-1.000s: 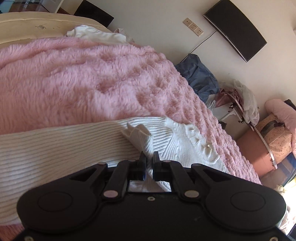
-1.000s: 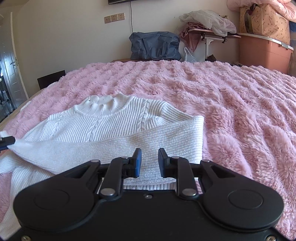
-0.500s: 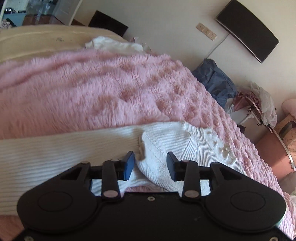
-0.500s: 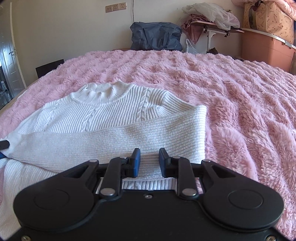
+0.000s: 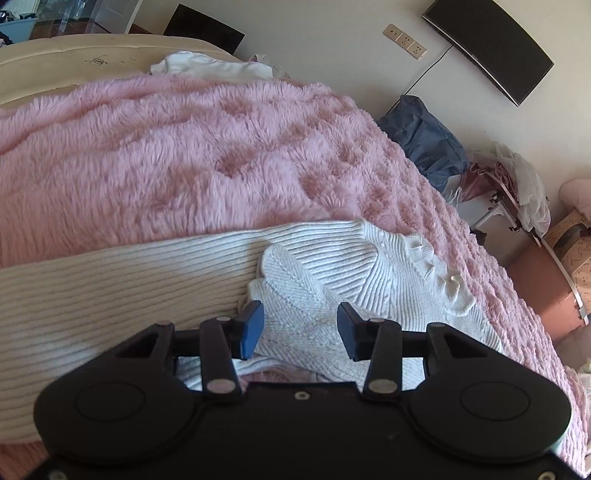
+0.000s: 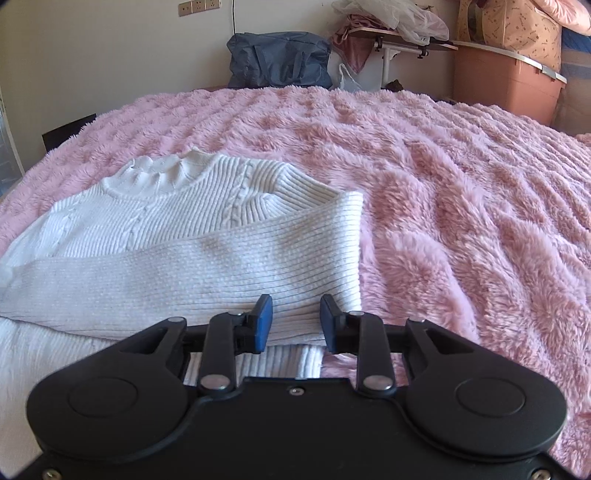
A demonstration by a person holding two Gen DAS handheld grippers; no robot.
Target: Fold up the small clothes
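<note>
A white ribbed knit sweater (image 6: 177, 229) lies on the pink fluffy blanket (image 6: 461, 192), with one sleeve (image 6: 207, 273) folded flat across its body. In the left wrist view the sweater (image 5: 110, 280) fills the lower part, and the sleeve's cuff end (image 5: 288, 273) lies loose on it. My left gripper (image 5: 300, 325) is open just above that cuff, holding nothing. My right gripper (image 6: 295, 323) is open, low over the near edge of the folded sleeve, empty.
Another white garment (image 5: 207, 66) lies at the blanket's far edge by the bare mattress (image 5: 74, 51). Beyond the bed stand a blue bag (image 6: 280, 59), a small table heaped with clothes (image 6: 391, 22) and a brown storage box (image 6: 506, 85).
My left gripper was shut on the sleeve's cuff one second ago; it has opened wide and the cuff now lies on the sweater. My right gripper has opened slightly and moved a little closer.
</note>
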